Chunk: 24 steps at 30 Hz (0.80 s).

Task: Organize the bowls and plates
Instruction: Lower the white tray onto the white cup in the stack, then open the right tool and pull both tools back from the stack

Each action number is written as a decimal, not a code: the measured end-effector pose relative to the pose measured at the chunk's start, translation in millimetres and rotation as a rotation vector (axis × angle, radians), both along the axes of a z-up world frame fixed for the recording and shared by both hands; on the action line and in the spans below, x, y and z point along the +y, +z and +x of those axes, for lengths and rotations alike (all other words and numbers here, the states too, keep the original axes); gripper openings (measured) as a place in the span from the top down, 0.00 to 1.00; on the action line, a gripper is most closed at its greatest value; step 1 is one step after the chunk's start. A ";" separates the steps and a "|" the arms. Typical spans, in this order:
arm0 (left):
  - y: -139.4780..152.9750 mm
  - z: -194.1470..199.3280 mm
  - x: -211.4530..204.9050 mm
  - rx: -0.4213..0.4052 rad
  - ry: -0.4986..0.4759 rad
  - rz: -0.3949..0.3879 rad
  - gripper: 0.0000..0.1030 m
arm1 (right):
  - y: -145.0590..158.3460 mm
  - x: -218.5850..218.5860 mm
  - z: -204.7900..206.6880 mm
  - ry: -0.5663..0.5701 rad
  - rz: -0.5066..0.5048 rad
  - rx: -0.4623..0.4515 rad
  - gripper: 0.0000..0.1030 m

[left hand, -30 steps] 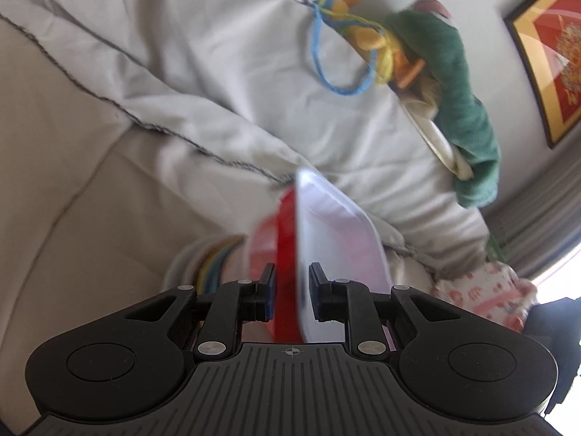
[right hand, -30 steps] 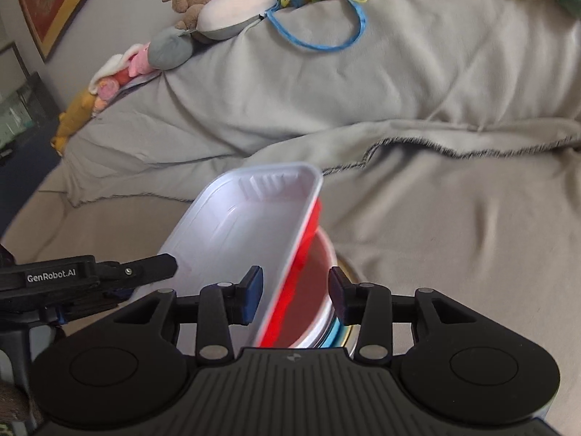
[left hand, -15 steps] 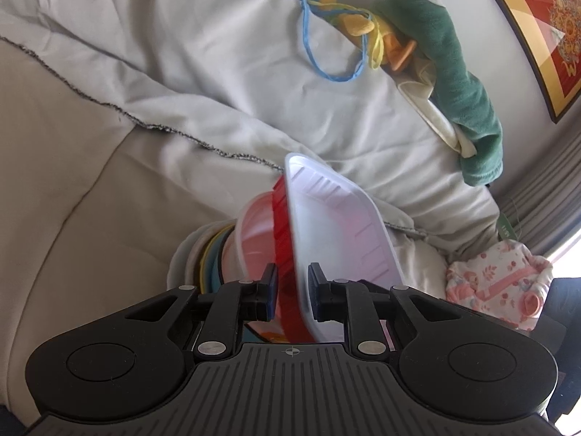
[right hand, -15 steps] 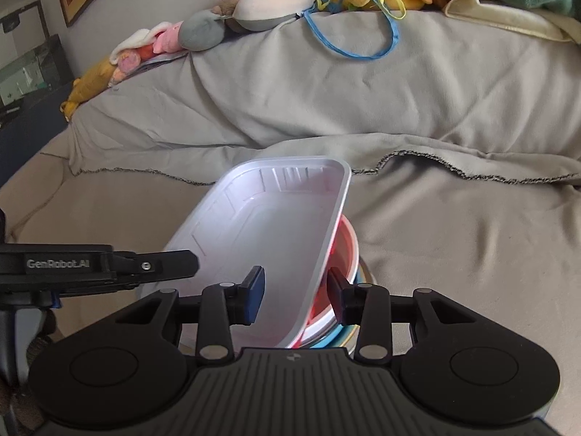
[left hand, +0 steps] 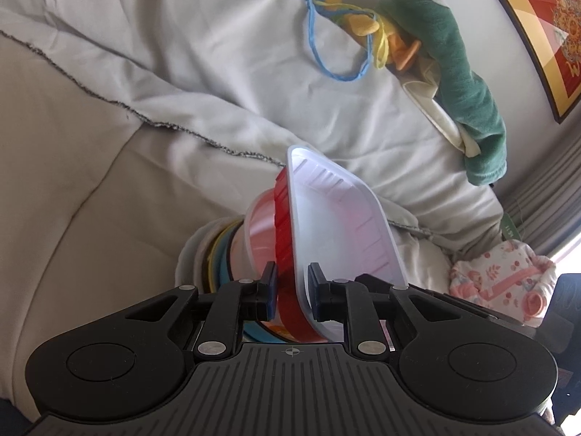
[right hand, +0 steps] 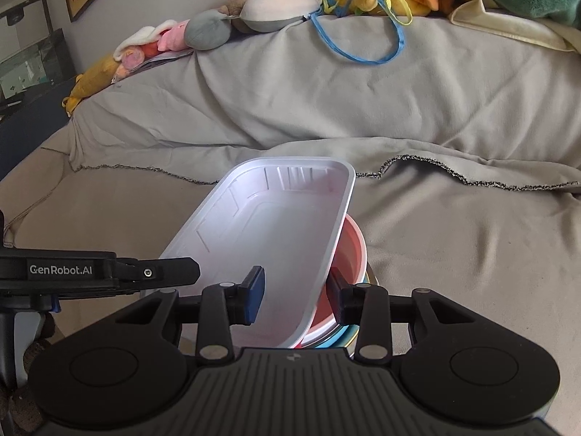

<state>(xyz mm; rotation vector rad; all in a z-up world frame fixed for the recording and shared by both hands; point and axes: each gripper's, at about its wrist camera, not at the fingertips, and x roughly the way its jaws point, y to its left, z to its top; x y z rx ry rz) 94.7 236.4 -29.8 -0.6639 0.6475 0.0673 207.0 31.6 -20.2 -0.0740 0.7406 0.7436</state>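
Note:
A rectangular tray, white inside and red outside (left hand: 337, 218), is held tilted over a stack of bowls (left hand: 232, 250) on the grey sofa. My left gripper (left hand: 292, 290) is shut on the tray's near edge. In the right wrist view the tray (right hand: 276, 232) leans over a pink bowl (right hand: 350, 250) that tops the stack, with blue and yellow rims below. My right gripper (right hand: 295, 294) is open, its fingers on either side of the tray's right rim. The left gripper's body (right hand: 94, 272) shows at the left.
A grey blanket (right hand: 363, 109) covers the sofa. Plush toys (right hand: 254, 11) and a green towel (left hand: 457, 72) line the backrest. A framed picture (left hand: 544, 25) hangs on the wall. A pink patterned cloth (left hand: 504, 283) lies at the right.
The tray has come down closer onto the pink bowl and the stack shows more fully. My right gripper stays open around the tray rim.

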 end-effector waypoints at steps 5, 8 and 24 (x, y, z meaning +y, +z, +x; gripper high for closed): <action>-0.2 0.3 -0.2 0.000 -0.002 0.005 0.80 | -2.9 -0.3 2.9 0.003 -0.005 0.006 0.64; 0.1 0.6 -2.5 0.001 -0.002 0.015 0.80 | -4.5 -0.8 2.9 0.000 -0.006 0.012 0.64; 12.5 -10.0 -11.3 -0.008 0.025 0.066 0.80 | 1.0 -8.3 -3.7 -0.015 0.006 -0.002 0.64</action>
